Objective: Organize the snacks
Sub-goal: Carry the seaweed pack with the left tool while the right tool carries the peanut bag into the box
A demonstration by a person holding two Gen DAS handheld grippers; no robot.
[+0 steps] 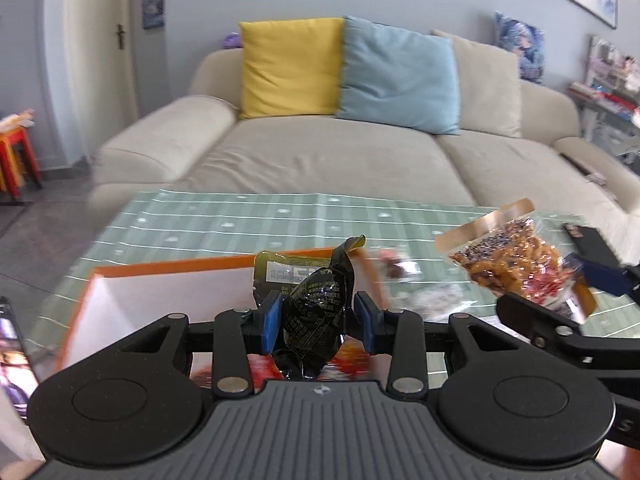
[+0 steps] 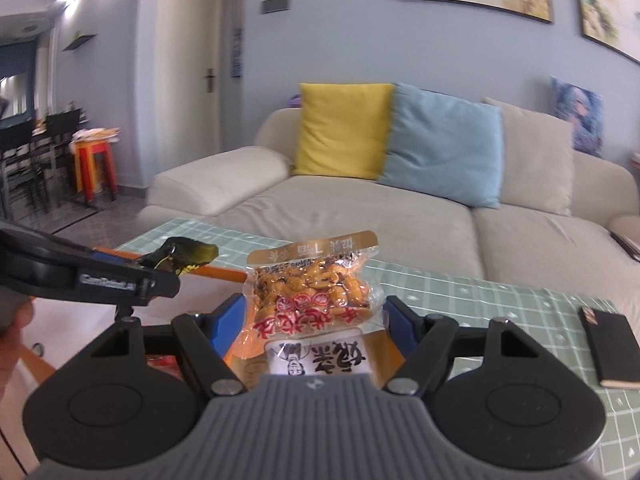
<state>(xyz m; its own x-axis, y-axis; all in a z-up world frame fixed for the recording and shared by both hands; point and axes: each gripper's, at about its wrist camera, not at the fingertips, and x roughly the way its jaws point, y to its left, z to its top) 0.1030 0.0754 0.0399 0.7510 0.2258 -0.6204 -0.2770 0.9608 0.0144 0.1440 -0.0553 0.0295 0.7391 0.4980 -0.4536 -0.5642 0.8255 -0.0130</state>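
Two hand-held grippers are working over a low table w/ a green grid-patterned cloth point(image 1: 240, 216). Left gripper point(image 1: 318, 320) is clamping its blue pads on a crumpled dark-green foil snack packet point(image 1: 320, 304), holding it above an orange-rimmed white cardboard box point(image 1: 168, 268). That box is sitting at the table's near-left part; its far rim is running across just behind the packet, and something red is showing inside, blurred. A second dark-green packet w/ a white label point(image 1: 280, 272) is showing just behind the held one, at the box's far wall; can't tell if it's touching.

Right gripper point(image 2: 314, 320) is gripping a clear plastic bag of orange-brown snack pieces w/ a gold top strip point(image 2: 316, 280), pads pressing on both sides, bag lifted off the cloth. In the left view that bag point(image 1: 508, 256) is hanging to the right of the box, near its right edge.

Room to move: open cloth is stretching beyond the box toward the far table edge, w/ a beige sofa point(image 1: 320, 160) right behind it. Small wrapped snacks point(image 1: 400, 268) are lying blurred on the cloth between the box and the bag. A black rectangular notebook-like object point(image 2: 612, 344) is lying near the table's right edge, well apart from the box. Yellow cushion point(image 2: 344, 128) and light-blue cushion point(image 2: 444, 144) are leaning on the sofa back.
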